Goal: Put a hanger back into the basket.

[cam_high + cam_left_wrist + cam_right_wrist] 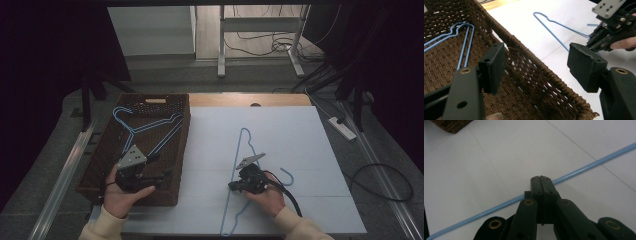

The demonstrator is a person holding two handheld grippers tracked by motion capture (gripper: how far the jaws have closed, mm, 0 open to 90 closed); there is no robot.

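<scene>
A thin blue wire hanger [239, 175] is seen lying flat on the white table [300, 150], just beside the woven basket [100, 170], in which other blue hangers [145, 127] are already laid. The right gripper [541, 185] is set low at the hanger's long straight bar, its jaws brought together on the wire, which runs across under their tips. The left gripper [536, 65] is held over the basket's near corner with its jaws standing apart and nothing between them. The hanger is judged light and springy, smooth and likely to slip or swing when pinched at one point; a hold near the middle of the bar is judged to balance it best.
</scene>
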